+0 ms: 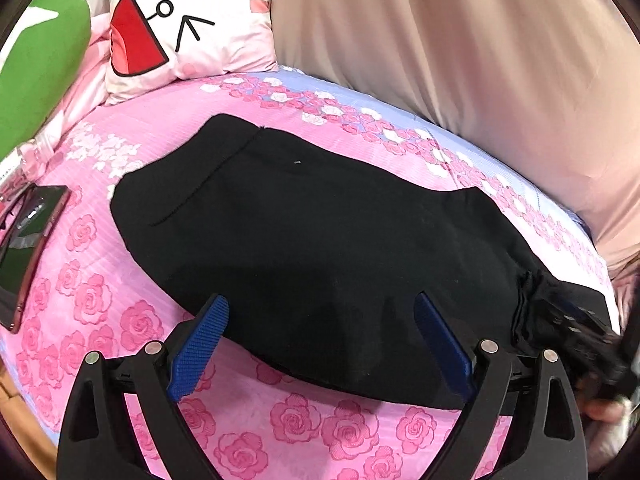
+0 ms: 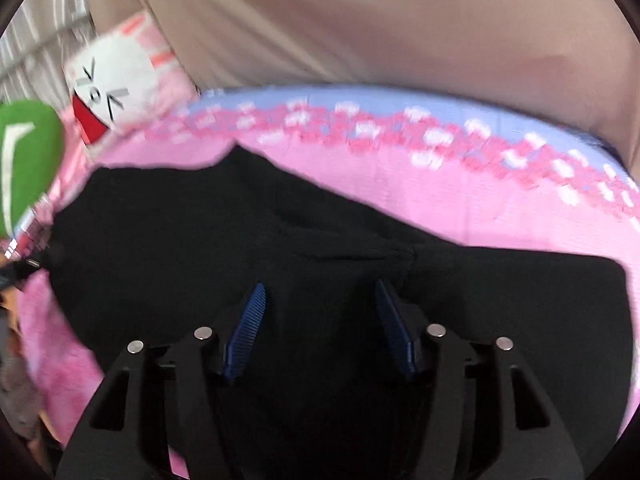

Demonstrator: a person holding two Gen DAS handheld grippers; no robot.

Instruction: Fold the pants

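While the pants [image 1: 320,240] lie flat and already folded to a broad black slab across the pink sheet [image 1: 120,300], with their waist end toward the pillow [image 1: 192,24], best to plan the next fold from the near edge. Left gripper [image 1: 320,328]: jaws wide apart, empty, hovering over the near hem, blue pads straddling cloth without pressing on it. Right gripper [image 2: 320,320]: jaws part open, nothing pinched as far as the blurred view shows, hanging low over the dark cloth near a raised crease [image 2: 360,256].

Judged from this, a re-grip for another fold. To do it well:
- Come down on the near edge with both grippers, well apart, so the edge lifts straight.
- Pinch every layer at once; black on black hides the layers, so bite deep, not at the very rim.
- Keep both at one height while carrying the edge over, to avoid a skewed fold.
- Smooth that crease first, or it gets trapped.
- Keep the cloth clear of the phone [image 1: 28,248] at the left.
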